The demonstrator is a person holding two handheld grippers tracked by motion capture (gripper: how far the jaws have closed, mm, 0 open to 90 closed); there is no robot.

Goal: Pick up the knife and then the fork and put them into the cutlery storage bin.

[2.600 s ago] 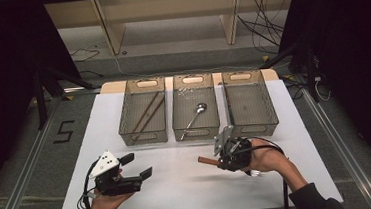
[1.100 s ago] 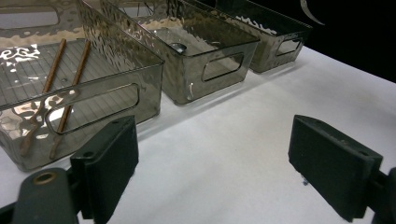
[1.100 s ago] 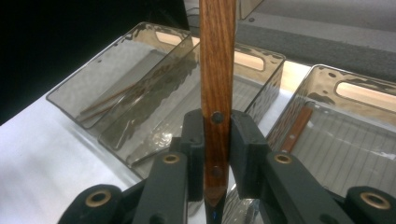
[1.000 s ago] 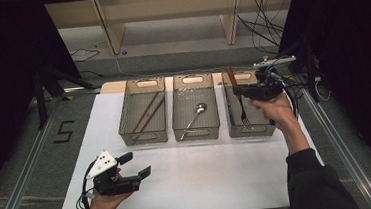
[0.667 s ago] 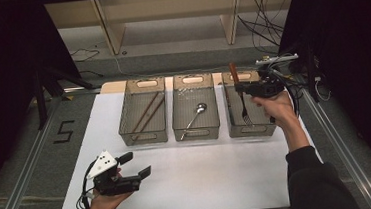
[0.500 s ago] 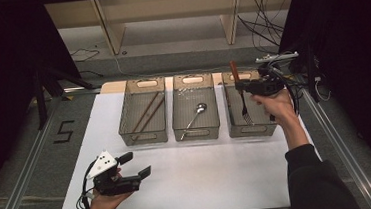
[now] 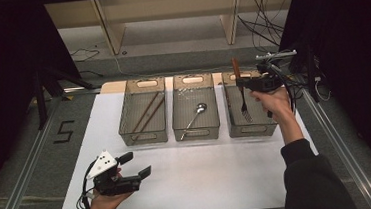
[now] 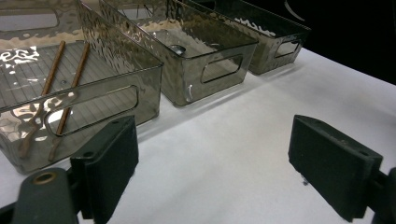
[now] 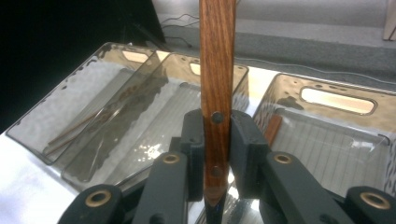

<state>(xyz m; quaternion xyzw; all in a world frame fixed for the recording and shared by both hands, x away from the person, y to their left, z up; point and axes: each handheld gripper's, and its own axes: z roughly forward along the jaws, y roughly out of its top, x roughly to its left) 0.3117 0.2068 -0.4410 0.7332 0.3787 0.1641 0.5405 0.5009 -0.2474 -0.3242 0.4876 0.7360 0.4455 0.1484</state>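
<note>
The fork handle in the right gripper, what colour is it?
Reddish-brown wood grain on the fork handle, clearest in the right gripper view.

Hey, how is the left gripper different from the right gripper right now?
The left gripper has its jaws wide apart with nothing between them, while the right gripper is shut on the wooden handle of a fork. The left gripper sits low over the bare white table near the person; the right gripper is held up over the right-hand bin. Both are hand-held with black jaws.
</note>
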